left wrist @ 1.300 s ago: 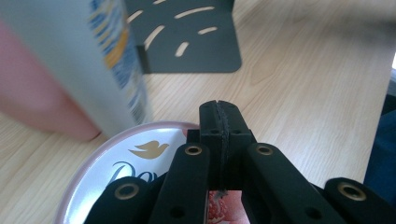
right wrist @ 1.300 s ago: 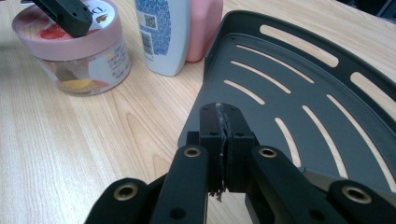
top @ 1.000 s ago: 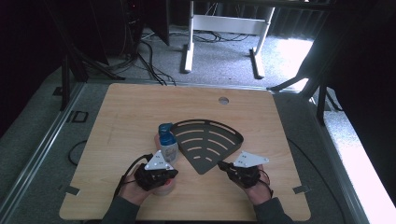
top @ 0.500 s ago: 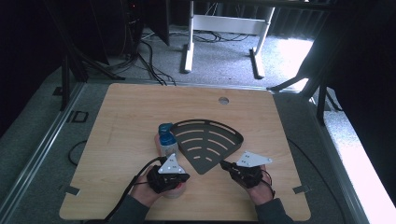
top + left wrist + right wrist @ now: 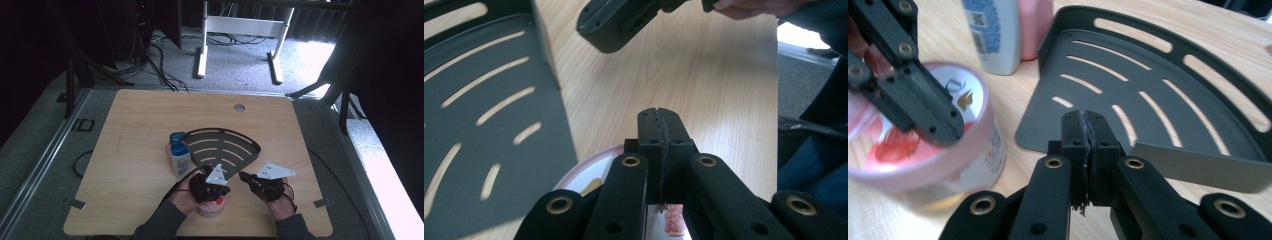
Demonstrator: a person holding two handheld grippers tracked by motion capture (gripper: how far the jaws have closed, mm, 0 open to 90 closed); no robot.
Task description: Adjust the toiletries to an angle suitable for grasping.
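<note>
One round pink jar [image 5: 923, 150] (glossy lid), slotted metal rack [image 5: 1158, 95].

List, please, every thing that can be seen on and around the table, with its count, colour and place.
Quarter-round slotted metal shelf: one, black, middle of table.
White plastic bottle with blue cap: one, left of shelf.
Pink bottle: one, behind the white bottle.
Round pink-lidded cream jar: one, near front edge, under left gripper.
Wooden table: one, light brown.
White desk frame: one, on the carpet beyond.
Left gripper: black, fingers shut, over jar.
Right gripper: black, fingers shut, beside shelf's tip.
</note>
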